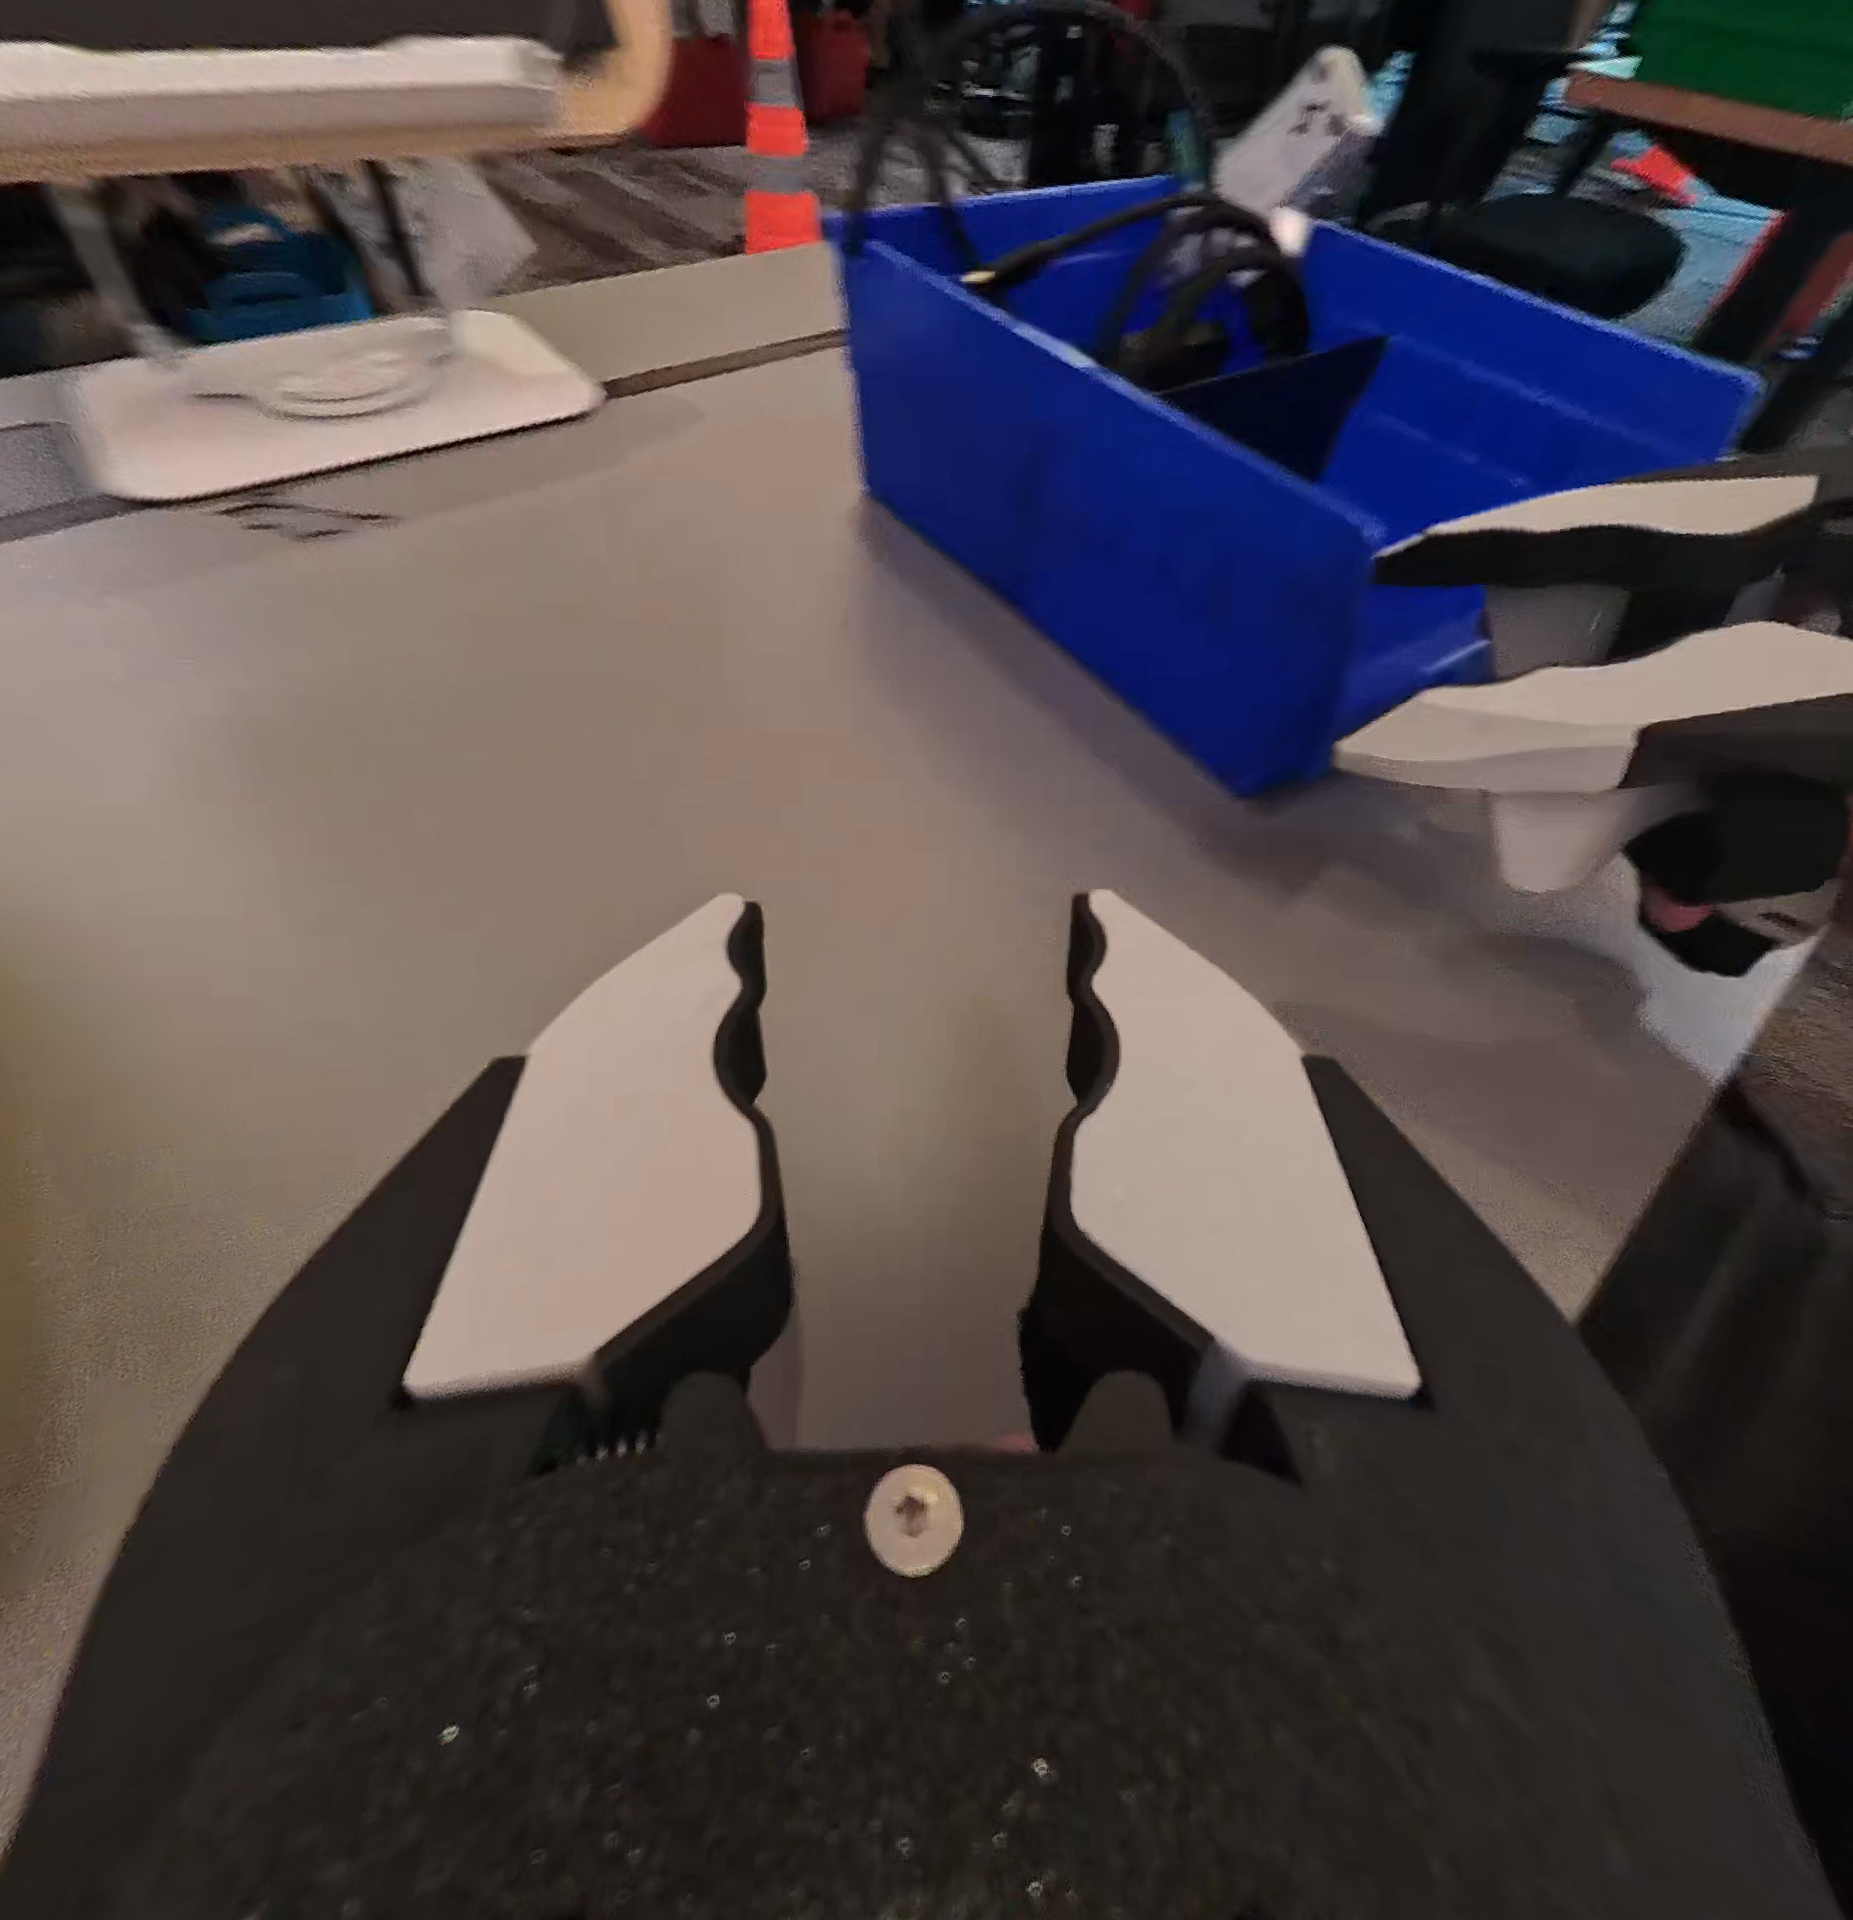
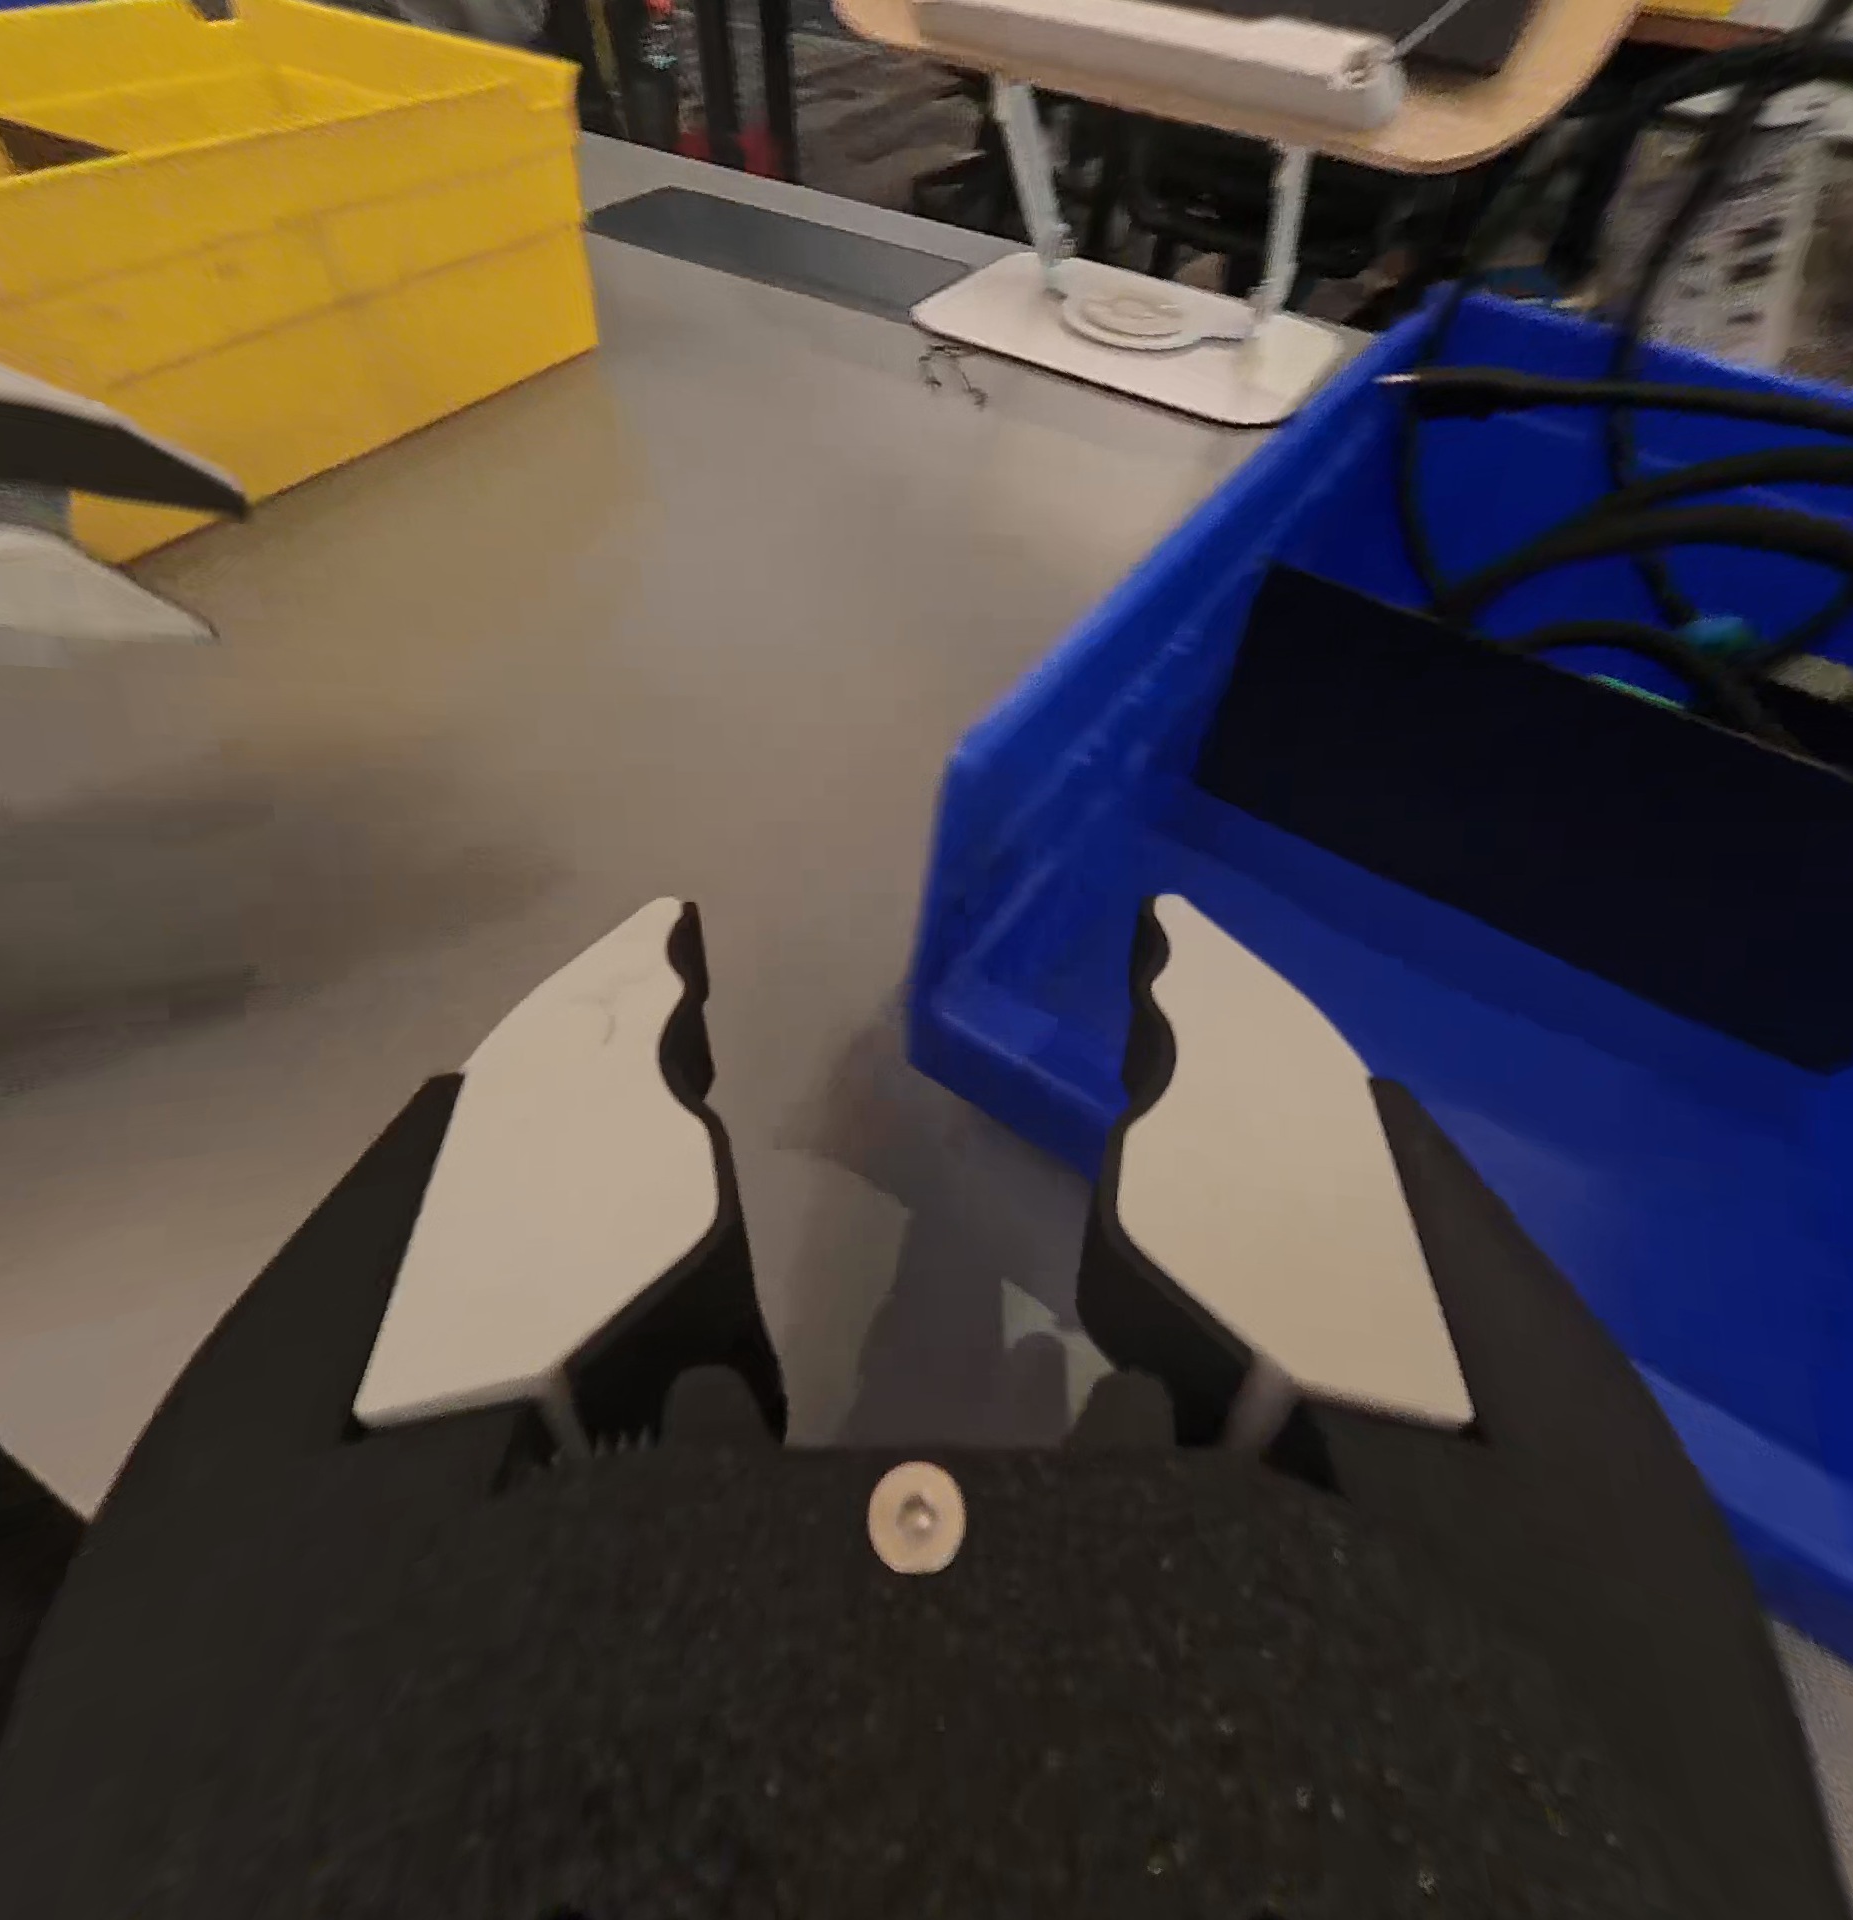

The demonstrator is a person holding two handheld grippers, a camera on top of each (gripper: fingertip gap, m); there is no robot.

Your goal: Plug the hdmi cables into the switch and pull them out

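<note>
Two bins stand on one grey table [image 2: 641, 582]: one blue bin [image 2: 1140, 831] and one yellow bin [image 2: 309, 270]. Several black cables [image 2: 1680, 499] lie tangled in the blue bin, too snarled to count. One white stand [image 2: 1130, 332] and one orange cone [image 1: 778, 125] show.

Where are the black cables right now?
Coiled in the far compartment of the blue bin, behind its dark divider: cables at upper right in the right wrist view.

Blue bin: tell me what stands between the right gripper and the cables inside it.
The black cables lie in the far compartment of the blue bin. Between them and the open right gripper stand the bin's near wall and a dark divider. Nothing covers the bin from above.
</note>
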